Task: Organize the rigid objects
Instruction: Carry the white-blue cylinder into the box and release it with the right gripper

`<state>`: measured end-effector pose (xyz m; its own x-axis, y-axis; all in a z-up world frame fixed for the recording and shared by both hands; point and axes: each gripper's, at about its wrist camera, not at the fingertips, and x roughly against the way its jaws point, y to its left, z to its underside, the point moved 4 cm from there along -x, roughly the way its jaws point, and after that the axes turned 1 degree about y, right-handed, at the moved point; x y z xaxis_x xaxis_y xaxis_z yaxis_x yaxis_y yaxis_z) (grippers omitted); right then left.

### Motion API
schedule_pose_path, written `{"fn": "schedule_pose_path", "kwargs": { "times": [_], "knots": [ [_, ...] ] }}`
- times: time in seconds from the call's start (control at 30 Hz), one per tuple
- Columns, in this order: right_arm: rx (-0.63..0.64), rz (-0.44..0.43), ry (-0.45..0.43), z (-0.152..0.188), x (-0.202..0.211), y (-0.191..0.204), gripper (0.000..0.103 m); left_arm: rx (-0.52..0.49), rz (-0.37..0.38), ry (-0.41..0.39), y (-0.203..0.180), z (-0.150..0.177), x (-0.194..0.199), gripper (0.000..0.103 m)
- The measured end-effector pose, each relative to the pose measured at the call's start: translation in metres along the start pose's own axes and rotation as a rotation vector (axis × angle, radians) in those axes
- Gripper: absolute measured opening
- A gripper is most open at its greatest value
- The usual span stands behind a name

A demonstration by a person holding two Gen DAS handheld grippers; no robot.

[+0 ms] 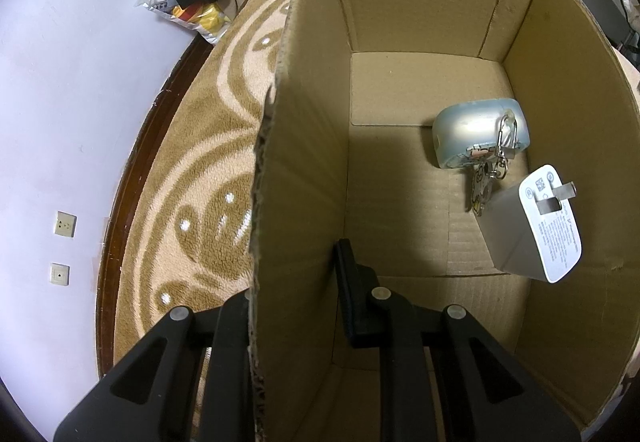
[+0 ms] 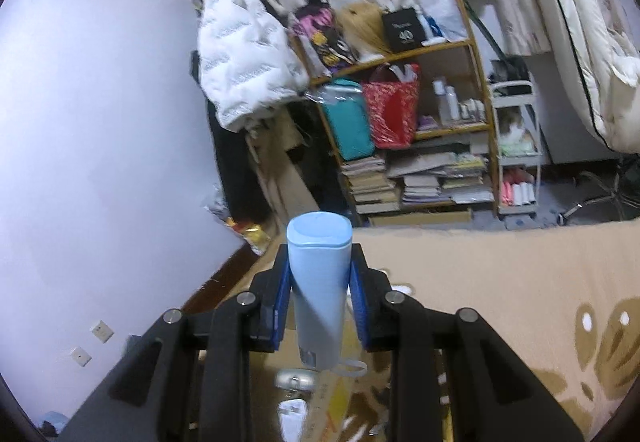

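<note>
Pinching the cardboard box wall, the left claw steadies it; the right claw, clamped on a blue tube, could drop it onto the charger at 3 o'clock.

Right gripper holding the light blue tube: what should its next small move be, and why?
Probably lower the light blue tube into the cardboard box. The right gripper is clamped on it, the left gripper pinches the box wall, and the earbud case and white charger already lie inside.
</note>
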<state>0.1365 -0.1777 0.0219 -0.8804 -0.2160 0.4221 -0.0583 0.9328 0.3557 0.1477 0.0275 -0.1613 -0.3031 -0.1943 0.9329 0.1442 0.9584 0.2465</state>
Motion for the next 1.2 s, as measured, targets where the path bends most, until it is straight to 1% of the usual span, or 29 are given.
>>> {"fn": "schedule_pose_path", "kwargs": {
  "times": [0.13,0.23,0.33,0.47,0.57,0.67,0.77,0.87,0.9,0.93,1.03,1.1,1.17,1.2],
  "knots": [
    [-0.011,-0.071,0.014,0.003,0.000,0.011,0.029,0.000,-0.001,0.000,0.001,0.000,0.000,0.018],
    [-0.019,-0.105,0.053,0.011,-0.008,0.016,0.029,0.001,0.001,0.000,0.001,-0.001,0.000,0.018],
    [-0.040,-0.158,0.106,0.024,-0.021,0.020,0.029,0.000,-0.001,0.001,0.001,-0.001,-0.001,0.018],
    [-0.008,-0.177,0.165,0.041,-0.035,0.029,0.029,0.003,0.001,0.003,0.002,-0.002,-0.001,0.018],
    [0.023,-0.157,0.210,0.054,-0.045,0.035,0.029,0.002,0.000,0.004,0.003,-0.002,-0.001,0.018],
    [-0.001,-0.184,0.252,0.066,-0.054,0.034,0.029,0.001,0.001,0.003,0.004,-0.002,-0.001,0.018],
    [0.022,-0.158,0.280,0.074,-0.060,0.032,0.029,0.004,0.002,0.004,0.004,-0.002,-0.001,0.018],
    [0.012,-0.135,0.303,0.081,-0.064,0.025,0.030,0.003,0.003,0.003,0.005,-0.002,-0.001,0.019],
    [0.009,-0.123,0.309,0.083,-0.065,0.022,0.031,0.002,0.002,0.003,0.005,-0.002,-0.001,0.019],
    [0.026,-0.086,0.308,0.083,-0.064,0.021,0.033,0.001,0.000,0.003,0.004,-0.002,-0.001,0.019],
    [0.068,-0.027,0.273,0.076,-0.060,0.018,0.035,-0.005,-0.003,0.004,0.003,-0.002,-0.001,0.019],
    [0.050,-0.029,0.253,0.069,-0.056,0.013,0.035,0.008,0.014,0.011,0.006,-0.003,-0.003,0.019],
    [0.040,-0.009,0.233,0.061,-0.052,0.006,0.036,0.018,0.022,0.016,0.007,-0.003,-0.004,0.019],
    [0.040,0.001,0.225,0.059,-0.050,0.002,0.038,0.017,0.022,0.015,0.008,-0.003,-0.004,0.019]
  ]
}}
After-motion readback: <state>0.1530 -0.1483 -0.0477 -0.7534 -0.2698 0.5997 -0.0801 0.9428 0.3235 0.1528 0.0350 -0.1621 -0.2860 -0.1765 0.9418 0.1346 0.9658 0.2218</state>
